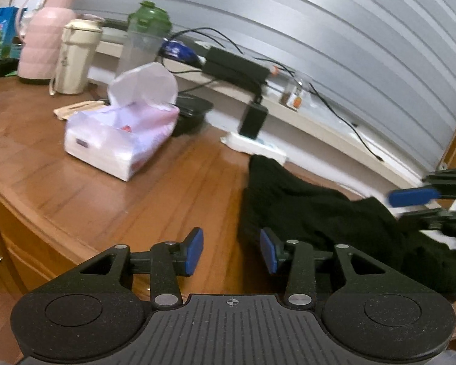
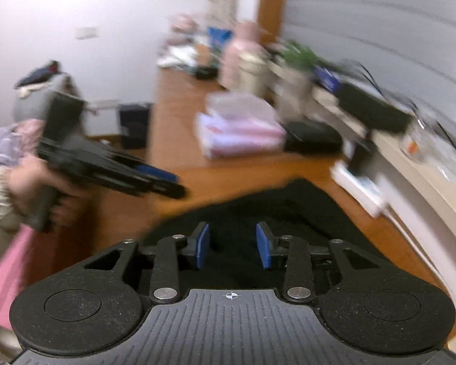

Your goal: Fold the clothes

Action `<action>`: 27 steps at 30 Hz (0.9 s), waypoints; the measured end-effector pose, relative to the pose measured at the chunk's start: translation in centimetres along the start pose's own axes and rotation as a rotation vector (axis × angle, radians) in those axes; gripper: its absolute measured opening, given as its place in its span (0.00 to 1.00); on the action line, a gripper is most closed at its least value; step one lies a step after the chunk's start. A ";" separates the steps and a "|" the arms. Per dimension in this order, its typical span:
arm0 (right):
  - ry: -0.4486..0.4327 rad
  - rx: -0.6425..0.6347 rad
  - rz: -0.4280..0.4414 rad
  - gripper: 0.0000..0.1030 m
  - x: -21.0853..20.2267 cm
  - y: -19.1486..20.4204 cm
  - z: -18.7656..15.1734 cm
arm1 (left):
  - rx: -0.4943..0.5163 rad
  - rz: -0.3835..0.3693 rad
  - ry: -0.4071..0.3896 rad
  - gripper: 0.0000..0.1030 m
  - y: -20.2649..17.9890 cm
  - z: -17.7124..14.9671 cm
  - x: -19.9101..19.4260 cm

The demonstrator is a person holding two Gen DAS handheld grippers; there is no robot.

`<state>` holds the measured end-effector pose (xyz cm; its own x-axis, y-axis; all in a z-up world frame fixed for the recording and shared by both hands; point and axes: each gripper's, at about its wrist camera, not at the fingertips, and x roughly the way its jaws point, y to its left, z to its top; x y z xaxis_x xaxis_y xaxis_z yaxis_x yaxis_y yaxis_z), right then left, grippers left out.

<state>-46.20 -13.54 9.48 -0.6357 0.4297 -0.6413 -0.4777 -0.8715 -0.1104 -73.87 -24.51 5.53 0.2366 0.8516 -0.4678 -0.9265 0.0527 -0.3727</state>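
Observation:
A black garment [image 1: 319, 213] lies crumpled on the wooden table [image 1: 136, 188], to the right in the left wrist view and under my fingers in the right wrist view [image 2: 258, 206]. My left gripper [image 1: 231, 251] is open and empty, just left of the garment's edge, above the table. My right gripper [image 2: 232, 245] is open and empty, hovering over the garment. The right gripper also shows at the right edge of the left wrist view [image 1: 416, 203]. The left gripper, held by a hand, shows at the left of the right wrist view [image 2: 167, 182].
A tissue pack [image 1: 121, 133] sits on the table's middle. Behind it stand a pink jug [image 1: 45, 36], a cream cup [image 1: 76, 57] and a green-lidded bottle [image 1: 143, 39]. A black adapter [image 1: 237, 67], cables and a white power strip [image 1: 252, 146] lie along the window ledge.

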 end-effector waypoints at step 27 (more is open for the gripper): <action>0.007 0.041 0.017 0.03 2.0 -2.7 -3.2 | -0.022 -0.104 -0.006 0.43 -1.5 0.9 2.1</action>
<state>-44.21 -11.09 6.05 -0.6400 0.4132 -0.6478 -0.4912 -0.8683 -0.0685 -72.27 -22.31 5.77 0.3289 0.8454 -0.4210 -0.8905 0.1292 -0.4363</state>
